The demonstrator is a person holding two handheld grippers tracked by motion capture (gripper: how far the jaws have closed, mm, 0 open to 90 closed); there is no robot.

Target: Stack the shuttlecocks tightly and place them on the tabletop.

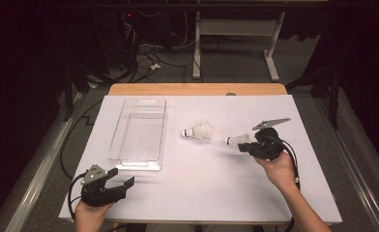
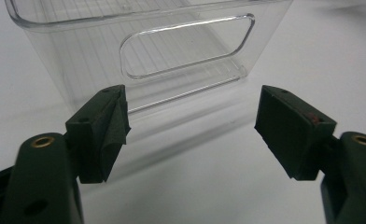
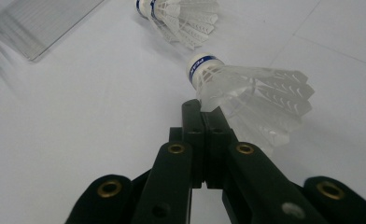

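Black jaws of my left gripper (image 1: pixel 122 180) stand wide apart with nothing between them, just short of the clear plastic bin (image 1: pixel 139 133) at the table's left. Near the middle lies a loose shuttlecock (image 1: pixel 197 131). To its right, my right gripper (image 1: pixel 243 145) pinches a second shuttlecock (image 1: pixel 236 140) by its feather skirt.

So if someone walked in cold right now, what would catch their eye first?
Probably the right gripper, jaws shut on the feather skirt of a shuttlecock at the table's right. A second shuttlecock lies on its side mid-table. Left of it stands a clear plastic bin, with the left gripper open just in front of its near end.
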